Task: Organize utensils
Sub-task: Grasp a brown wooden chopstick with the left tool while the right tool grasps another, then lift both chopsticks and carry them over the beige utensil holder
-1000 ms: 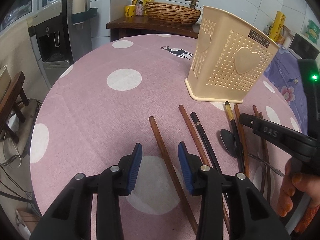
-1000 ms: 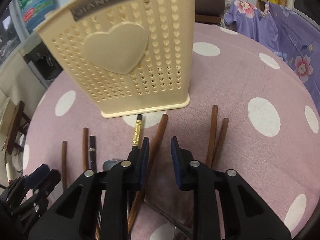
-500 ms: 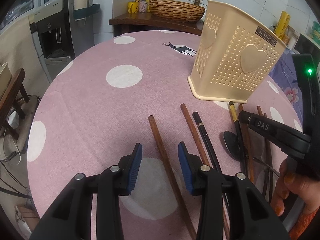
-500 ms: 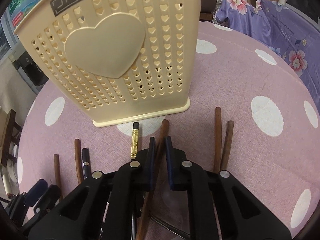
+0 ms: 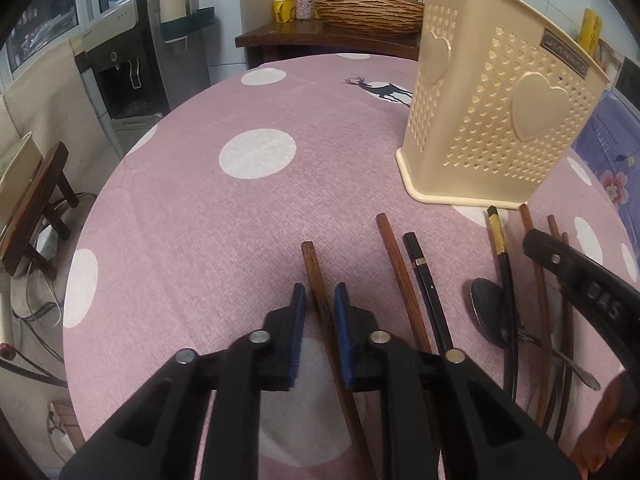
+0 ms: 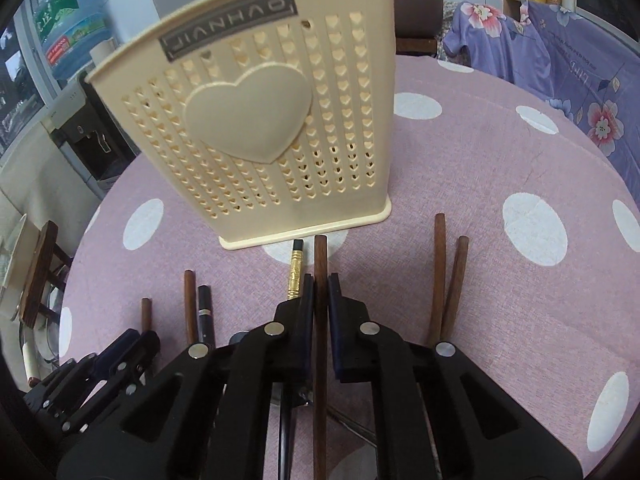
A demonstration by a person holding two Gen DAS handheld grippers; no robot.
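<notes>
A cream perforated utensil holder [image 5: 496, 120] with heart panels stands on the pink dotted tablecloth [image 5: 240, 216]; it also shows in the right wrist view [image 6: 256, 128]. Several chopsticks and a dark spoon [image 5: 486, 312] lie in front of it. My left gripper [image 5: 320, 304] has closed around a brown wooden chopstick [image 5: 316, 276] that lies on the cloth. My right gripper [image 6: 319, 300] is shut on another brown chopstick [image 6: 320, 260], whose tip points at the holder's base. A black chopstick with a gold band [image 6: 295, 276] lies just left of it.
Two more brown chopsticks [image 6: 448, 272] lie right of my right gripper, and a brown one and a black one [image 5: 416, 276] lie between the grippers. A wooden counter with a woven basket [image 5: 368, 10] stands behind the table. A water dispenser [image 5: 128, 72] stands at the left.
Both grippers have closed. The left jaws narrowed around the leftmost brown chopstick. The right jaws closed on the brown chopstick beside the gold-banded one, and the gripper drew back slightly.
</notes>
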